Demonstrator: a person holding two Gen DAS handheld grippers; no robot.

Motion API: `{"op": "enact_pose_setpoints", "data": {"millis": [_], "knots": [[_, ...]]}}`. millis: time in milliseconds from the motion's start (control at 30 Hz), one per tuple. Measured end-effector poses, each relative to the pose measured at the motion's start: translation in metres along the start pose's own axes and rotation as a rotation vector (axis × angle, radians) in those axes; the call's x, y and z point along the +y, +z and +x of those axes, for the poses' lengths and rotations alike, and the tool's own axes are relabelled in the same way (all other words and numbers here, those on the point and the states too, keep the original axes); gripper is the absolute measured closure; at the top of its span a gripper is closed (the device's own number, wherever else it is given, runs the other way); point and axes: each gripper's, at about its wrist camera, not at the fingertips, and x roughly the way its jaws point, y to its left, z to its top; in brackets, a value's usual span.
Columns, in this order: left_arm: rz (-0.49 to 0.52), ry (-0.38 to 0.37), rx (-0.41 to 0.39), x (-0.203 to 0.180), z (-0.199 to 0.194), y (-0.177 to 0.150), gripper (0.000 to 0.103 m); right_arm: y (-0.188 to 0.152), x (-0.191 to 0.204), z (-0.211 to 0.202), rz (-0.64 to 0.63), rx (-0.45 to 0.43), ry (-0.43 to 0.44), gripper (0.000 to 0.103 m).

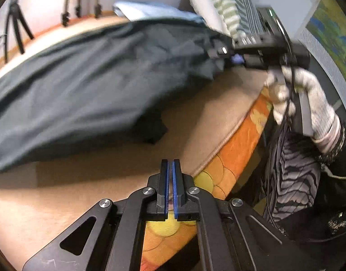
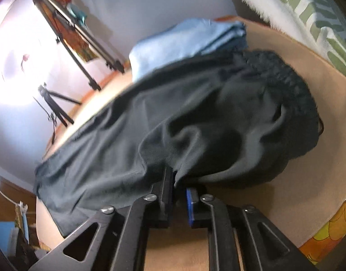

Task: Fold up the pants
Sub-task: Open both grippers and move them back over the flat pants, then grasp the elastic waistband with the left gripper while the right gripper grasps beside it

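Note:
Dark pants (image 1: 94,79) lie stretched across the tan bed cover (image 1: 206,122), blurred by motion. In the left wrist view my left gripper (image 1: 170,167) is shut near the bed's front edge with nothing between its blue pads, apart from the pants. At the upper right, a gloved hand (image 1: 308,94) holds my right gripper (image 1: 218,53), which pinches the waist end of the pants and lifts it off the bed. In the right wrist view a fold of the pants (image 2: 195,113) near the elastic waistband (image 2: 285,79) is gripped between the fingers of my right gripper (image 2: 178,180).
A folded light blue cloth (image 2: 186,43) lies behind the pants. A green striped pillow (image 2: 308,11) is at the right. Tripods (image 2: 53,106) stand along the far wall. The orange patterned mattress side (image 1: 238,144) marks the bed edge, beside a person's patterned clothing (image 1: 292,176).

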Motion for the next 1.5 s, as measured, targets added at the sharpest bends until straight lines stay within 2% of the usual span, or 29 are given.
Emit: {"op": "enact_pose_setpoints", "data": {"millis": [33,167,233,367,500,700,900,967,1033,1167,1400,1500], "knots": [[-0.009,0.001,-0.017,0.005,-0.008,0.003,0.100,-0.002,-0.004,-0.003,-0.009,0.009,0.005,0.067],[-0.066,0.037,-0.112,0.031,-0.051,0.015,0.089,-0.009,-0.001,-0.020,-0.071,0.018,0.000,0.063],[-0.090,0.079,-0.168,0.050,-0.078,0.017,0.085,-0.012,0.003,-0.028,-0.096,0.030,0.013,0.063],[-0.170,0.175,-0.255,0.095,-0.124,0.011,0.068,-0.021,0.025,-0.047,-0.171,0.036,0.037,0.063],[-0.266,0.296,-0.315,0.144,-0.163,-0.009,0.068,-0.019,0.065,-0.058,-0.270,0.007,0.087,0.063],[-0.443,0.448,-0.373,0.228,-0.213,-0.055,0.068,-0.010,0.162,-0.052,-0.477,0.003,0.223,0.060],[-0.603,0.535,-0.420,0.305,-0.247,-0.097,0.068,-0.004,0.270,-0.024,-0.649,0.003,0.331,0.059],[-0.649,0.533,-0.441,0.327,-0.252,-0.109,0.068,-0.006,0.306,-0.012,-0.721,-0.001,0.352,0.046],[-0.674,0.538,-0.446,0.346,-0.255,-0.118,0.068,-0.008,0.336,0.002,-0.790,-0.005,0.374,0.041],[-0.704,0.533,-0.451,0.378,-0.249,-0.127,0.068,-0.019,0.402,0.036,-0.937,0.028,0.423,0.041],[-0.683,0.541,-0.450,0.404,-0.241,-0.122,0.067,-0.033,0.512,0.093,-1.066,0.097,0.526,0.037],[-0.682,0.549,-0.444,0.413,-0.237,-0.121,0.061,-0.042,0.559,0.123,-1.117,0.141,0.557,0.037]]}}
